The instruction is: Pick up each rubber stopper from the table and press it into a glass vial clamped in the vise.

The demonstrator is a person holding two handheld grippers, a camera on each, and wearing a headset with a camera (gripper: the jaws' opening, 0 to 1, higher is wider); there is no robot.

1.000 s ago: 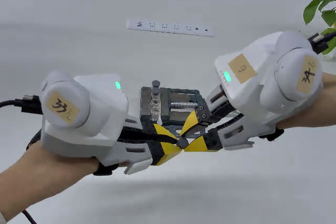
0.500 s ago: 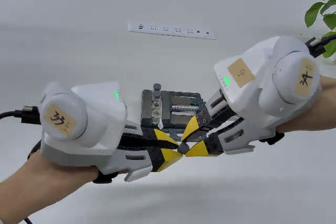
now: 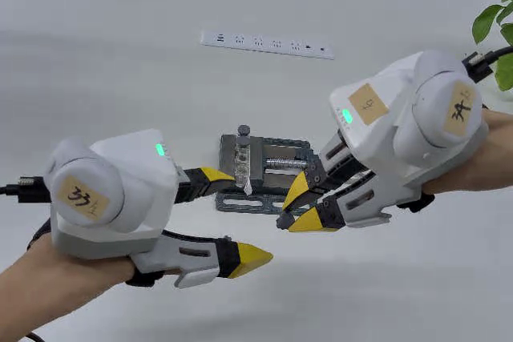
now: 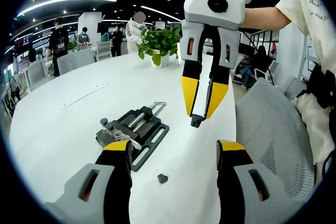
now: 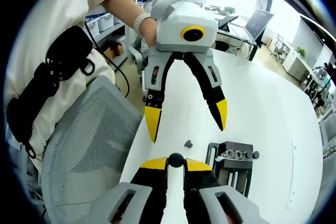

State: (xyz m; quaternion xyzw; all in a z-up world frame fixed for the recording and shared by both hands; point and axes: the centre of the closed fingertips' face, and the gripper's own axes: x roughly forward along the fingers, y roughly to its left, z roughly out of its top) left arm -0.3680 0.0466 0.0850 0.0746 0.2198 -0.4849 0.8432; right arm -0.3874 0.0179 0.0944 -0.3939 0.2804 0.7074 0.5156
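- We hold the left gripper point(image 3: 235, 215) low over the bench point(image 3: 120, 78), near its front edge. Its jaws are spread wide with nothing between them.
- We hold the right gripper point(image 3: 292, 212) just to its right, pointing down and to the left. Its jaws are pressed onto a small dark stopper point(image 5: 176, 160), which they pinch at the very tips, clear of the bench top.
- In the left gripper view that stopper hangs in the air above the bench, off to the side of the vise point(image 3: 264, 175).
- The vise sits about the middle of the bench, behind both grippers, with a row of glass vials point(image 3: 241, 164) clamped upright in it.
- The vial at the far end of the row carries a dark cap point(image 3: 243, 130); we cannot tell how the others are topped.
- A second stopper point(image 4: 163, 178) lies loose on the bench, between the vise and the front edge.
- A white power strip point(image 3: 264, 43) lies toward the back edge, well apart from the vise.
- A green plant point(image 3: 497, 30) stands at the right edge.
- A grey mesh chair point(image 5: 89, 145) stands off the front edge.
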